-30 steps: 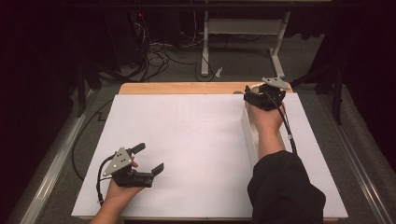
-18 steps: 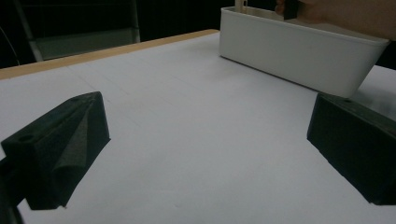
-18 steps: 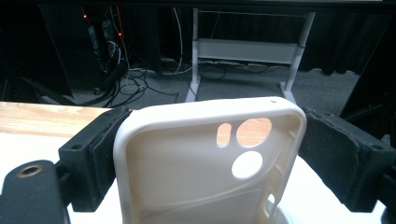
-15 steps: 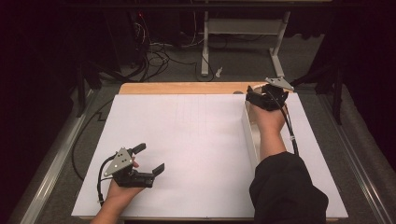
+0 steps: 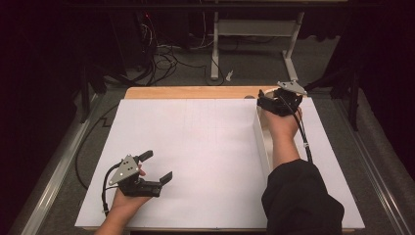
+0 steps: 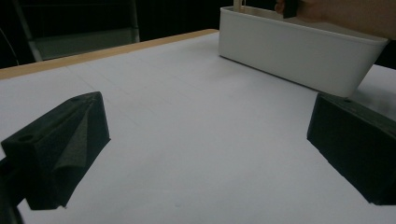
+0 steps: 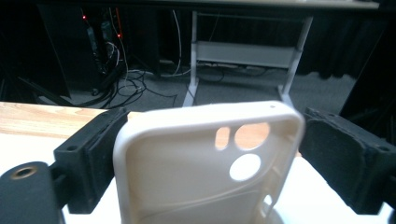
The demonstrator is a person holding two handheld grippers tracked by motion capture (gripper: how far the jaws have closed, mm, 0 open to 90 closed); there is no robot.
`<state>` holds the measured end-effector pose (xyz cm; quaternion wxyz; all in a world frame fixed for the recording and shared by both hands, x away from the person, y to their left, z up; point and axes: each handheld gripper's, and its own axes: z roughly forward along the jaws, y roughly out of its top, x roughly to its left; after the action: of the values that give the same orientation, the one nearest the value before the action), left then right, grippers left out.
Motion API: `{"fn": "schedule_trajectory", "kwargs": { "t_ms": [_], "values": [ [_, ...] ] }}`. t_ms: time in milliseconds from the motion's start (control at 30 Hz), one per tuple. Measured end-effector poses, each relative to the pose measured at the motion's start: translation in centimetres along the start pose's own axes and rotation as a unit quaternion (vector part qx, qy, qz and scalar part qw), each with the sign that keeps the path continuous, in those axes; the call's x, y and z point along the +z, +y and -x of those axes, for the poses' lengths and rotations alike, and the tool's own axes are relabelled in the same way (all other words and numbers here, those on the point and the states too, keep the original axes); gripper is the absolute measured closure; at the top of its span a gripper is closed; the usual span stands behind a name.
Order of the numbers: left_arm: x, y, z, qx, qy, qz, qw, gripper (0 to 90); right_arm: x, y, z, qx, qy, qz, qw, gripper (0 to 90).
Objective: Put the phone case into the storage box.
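A white phone case [image 7: 187, 163] with camera cut-outs stands upright between the black jaws of my right gripper [image 7: 210, 154], and both its side edges touch the pads. That right gripper [image 5: 276, 102] hovers over the far end of a long white bin [image 5: 263, 142]. My left gripper [image 5: 157, 165] rests low over the white table cover near the front left, open, nothing between its jaws. From the left gripper [image 6: 205, 140] the bin [image 6: 299, 51] lies ahead to the right, with the person's other hand [image 6: 345, 14] above it.
A white sheet [image 5: 195, 147] covers the table, with a strip of bare wood [image 5: 195, 92] along the far edge. Beyond the table are cables [image 5: 161, 54] on the floor and a white metal stand [image 5: 254, 29].
My right gripper has drifted slightly to the right over the far end of the bin. The left gripper has stayed where it was.
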<state>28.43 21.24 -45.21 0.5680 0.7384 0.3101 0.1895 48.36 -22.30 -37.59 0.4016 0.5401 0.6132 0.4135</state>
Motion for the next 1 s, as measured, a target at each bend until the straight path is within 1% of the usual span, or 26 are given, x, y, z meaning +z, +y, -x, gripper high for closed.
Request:
{"fn": "schedule_trajectory", "kwargs": {
  "t_ms": [33, 100, 233, 400, 733, 833, 933, 1000],
  "values": [
    [0.02, -0.01, -0.02, -0.001, 0.000, -0.001, 1.0000, 0.2, -0.03, 0.06, -0.06, -0.005, 0.004, 0.002, 1.0000, 7.8],
    [0.06, -0.01, -0.01, 0.000, 0.000, -0.002, 1.0000, 0.2, -0.07, 0.16, -0.02, -0.003, 0.011, 0.001, 0.9999, 7.0],
    [0.09, 0.00, 0.05, 0.000, -0.001, -0.002, 1.0000, 0.2, -0.09, 0.16, 0.30, 0.005, 0.010, -0.001, 0.9999, 5.7],
    [0.15, -0.02, 0.08, 0.000, -0.002, -0.003, 1.0000, 0.2, -0.04, 0.13, 0.34, 0.005, 0.010, -0.004, 0.9999, 2.6],
    [0.15, -0.03, 0.04, 0.000, -0.002, -0.004, 1.0000, 0.2, 0.54, 0.07, 0.33, 0.002, 0.024, -0.011, 0.9997, 0.7],
    [0.11, -0.04, 0.00, 0.000, -0.002, -0.004, 1.0000, 0.2, 0.67, 0.18, 0.27, -0.003, 0.025, -0.012, 0.9996, 3.8],
    [0.07, -0.05, -0.05, -0.001, -0.002, -0.004, 1.0000, 0.2, 0.77, 0.29, 0.35, -0.003, 0.017, -0.011, 0.9998, 7.1],
    [0.07, -0.04, -0.05, -0.001, -0.002, -0.004, 1.0000, 0.2, 0.83, 0.39, 0.40, -0.002, 0.013, -0.010, 0.9999, 7.5]
  ]
}}
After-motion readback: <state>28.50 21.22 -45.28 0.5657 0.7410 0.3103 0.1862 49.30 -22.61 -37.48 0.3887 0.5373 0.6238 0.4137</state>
